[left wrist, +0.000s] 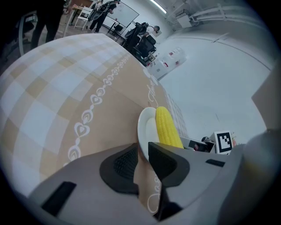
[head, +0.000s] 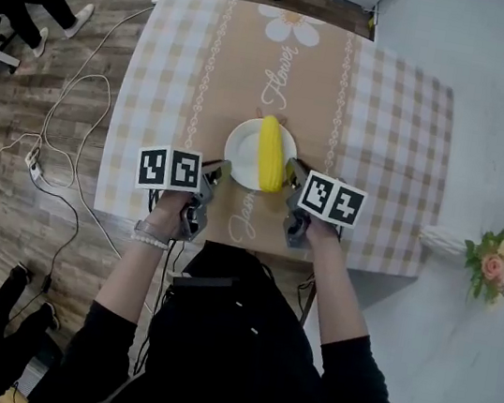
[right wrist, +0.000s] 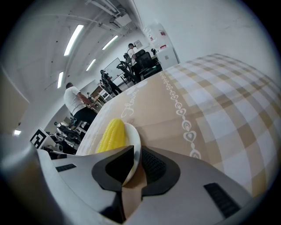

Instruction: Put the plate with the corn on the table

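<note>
**Both grippers pinch the corn plate at the table's near edge**

Nearest the camera, the person's dark-sleeved arms reach forward, each hand holding a gripper topped by a cube of black-and-white square markers. The left gripper point(head: 217, 174) has its jaws drawn in on the plate's point(head: 241, 152) left rim, which sits in the narrow gap between the ribbed pads. The right gripper point(head: 292, 170) nips the opposite rim in the same way, with its jaws nearly together. The white plate is held between them over the near part of the table point(head: 392, 123); whether it rests on the cloth or hangs just above it cannot be told. A yellow corn cob point(head: 270, 151) lies on the plate, pointing away from the person. Cursive lettering point(head: 279, 77) further along the beige centre strip looks like "Flower". More script near the edge is partly hidden. A printed white daisy point(head: 295, 27) marks the far end.
</note>
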A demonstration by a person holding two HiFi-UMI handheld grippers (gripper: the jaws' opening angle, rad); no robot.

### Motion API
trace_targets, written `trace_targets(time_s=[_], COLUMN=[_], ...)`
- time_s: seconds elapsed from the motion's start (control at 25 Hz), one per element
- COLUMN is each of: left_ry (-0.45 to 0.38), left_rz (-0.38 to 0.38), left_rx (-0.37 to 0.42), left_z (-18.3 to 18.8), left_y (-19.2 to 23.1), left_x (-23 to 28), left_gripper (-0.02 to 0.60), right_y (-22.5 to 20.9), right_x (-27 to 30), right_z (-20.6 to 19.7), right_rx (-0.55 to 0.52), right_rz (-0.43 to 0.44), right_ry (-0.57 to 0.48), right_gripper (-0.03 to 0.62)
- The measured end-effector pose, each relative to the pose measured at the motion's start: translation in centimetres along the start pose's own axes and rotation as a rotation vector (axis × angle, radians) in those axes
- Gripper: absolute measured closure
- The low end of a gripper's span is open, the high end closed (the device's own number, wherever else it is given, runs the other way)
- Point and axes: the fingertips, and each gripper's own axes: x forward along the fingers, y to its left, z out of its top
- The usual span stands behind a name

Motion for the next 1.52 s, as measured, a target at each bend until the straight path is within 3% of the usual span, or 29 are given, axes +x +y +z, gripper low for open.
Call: trace_targets(time_s=[0.16, 0.52, 0.96, 1.16, 1.36, 1.52], left_ry=[-0.084, -0.265, -0.439, -0.498, -0.543, -0.591], left_rz=[0.000, -0.051, -0.063, -0.017, 0.028, 0.022], left_rx=[0.028, 0.121, 0.405, 0.538, 0.643, 0.679], left_z=[-0.8, -0.1, -2.0, -3.2, -2.6, -2.9], left_y=[0.0, -3.5, -13.3, -17.7, -15.1, -17.1], left_x=[-1.6, -5.3, -12.4, -16.3, -15.2, -17.3], left_gripper=[0.538, 0.552, 0.565, 0.566, 0.566, 0.566], right_y=[-0.6, 0.8, 5.6, 8.2, 8.5, 9.7], right_x=[-1.6, -6.1, -15.0, -20.6, -17.8, -20.7], right_z=[-0.3, 1.2, 1.0, 1.0, 0.8, 1.1], right_rx=[-0.002, -0.054, -0.190, -0.262, -0.336, -0.389], right_rz=[-0.008, 0.022, 0.088, 0.110, 0.129, 0.133], right_ry=[-0.069, -0.230, -0.324, -0.375, -0.421, -0.471], right_gripper=[0.510, 0.537, 0.543, 0.545, 0.545, 0.545])
